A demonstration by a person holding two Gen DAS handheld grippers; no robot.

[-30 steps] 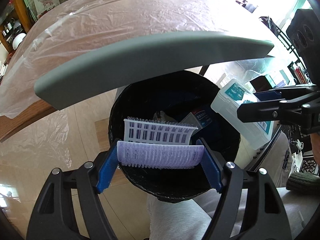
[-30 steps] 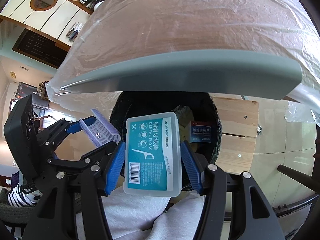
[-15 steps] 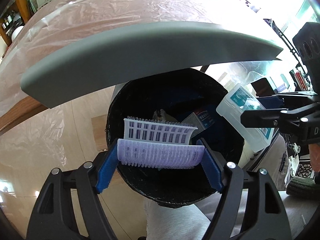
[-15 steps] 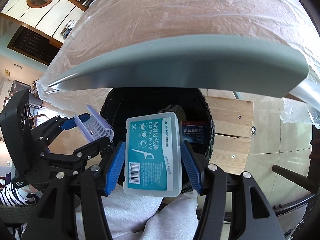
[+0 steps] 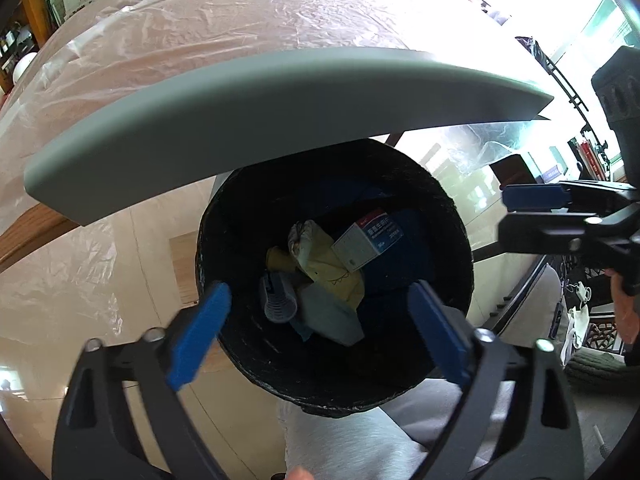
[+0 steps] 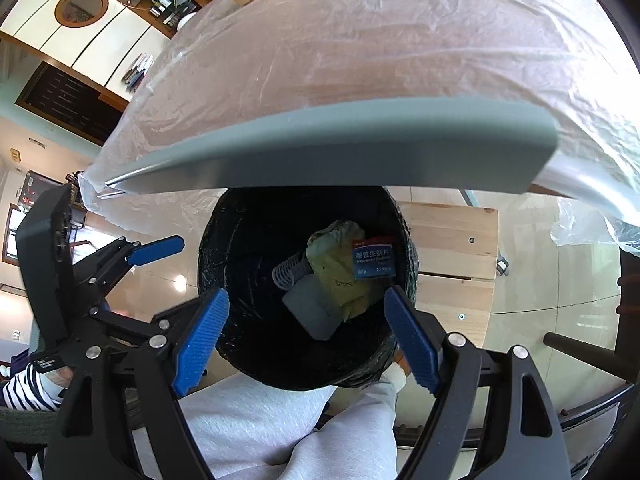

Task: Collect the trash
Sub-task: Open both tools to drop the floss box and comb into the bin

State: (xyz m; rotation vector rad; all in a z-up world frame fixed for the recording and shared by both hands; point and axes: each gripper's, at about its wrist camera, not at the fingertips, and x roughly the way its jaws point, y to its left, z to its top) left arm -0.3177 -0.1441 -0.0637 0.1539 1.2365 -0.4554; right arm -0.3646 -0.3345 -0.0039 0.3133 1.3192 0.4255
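2 grippers [image 5: 316, 328] [image 6: 306, 336] opening, empty; 1 bin [image 5: 452, 216].

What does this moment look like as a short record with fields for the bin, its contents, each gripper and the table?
bin: round black trash bin on the floor, below the table edge
contents: white-and-blue small carton, crumpled yellow paper, pale ribbed hair roller, pale flat box
left gripper: jaws opening, nothing between them
right gripper: jaws opening, nothing between them
table: grey-edged tabletop under clear plastic sheet
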